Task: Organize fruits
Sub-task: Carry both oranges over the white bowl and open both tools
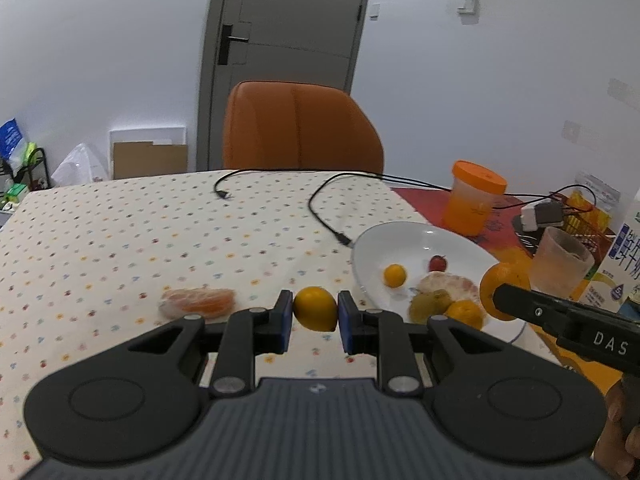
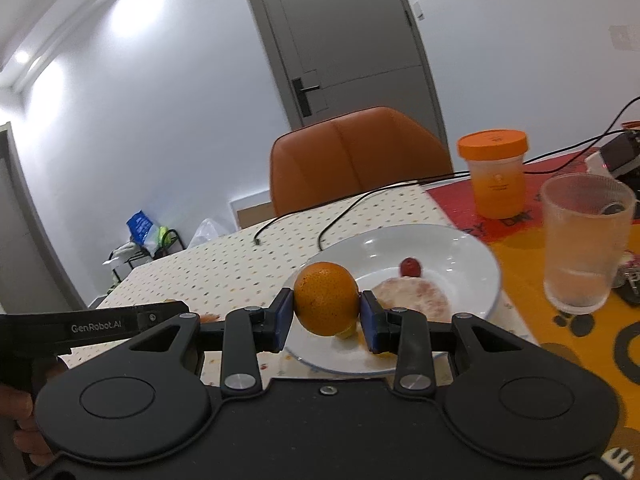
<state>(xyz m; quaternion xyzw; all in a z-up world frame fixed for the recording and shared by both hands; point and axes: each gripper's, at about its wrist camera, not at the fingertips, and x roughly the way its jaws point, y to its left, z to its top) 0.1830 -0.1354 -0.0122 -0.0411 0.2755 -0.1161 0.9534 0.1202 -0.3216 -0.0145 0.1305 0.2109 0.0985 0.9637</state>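
My left gripper (image 1: 315,314) is shut on a small yellow lemon (image 1: 315,308), held above the dotted tablecloth. To its left lies a wrapped peeled orange piece (image 1: 198,302). The white plate (image 1: 400,240) at right holds a small yellow fruit (image 1: 395,275), a red cherry tomato (image 1: 438,263), a peeled pomelo piece (image 1: 450,285), a green fruit (image 1: 432,304) and an orange fruit (image 1: 466,314). My right gripper (image 2: 326,312) is shut on a large orange (image 2: 326,298) over the near left rim of the plate (image 2: 460,248). The pomelo piece (image 2: 414,298) and the tomato (image 2: 411,267) lie behind it.
An orange-lidded jar (image 1: 474,202), a frosted glass cup (image 2: 582,240), a milk carton (image 1: 628,264) and a charger with black cables (image 1: 326,216) stand around the plate. An orange chair (image 1: 298,126) sits at the table's far edge. A hand (image 1: 620,432) shows at the lower right.
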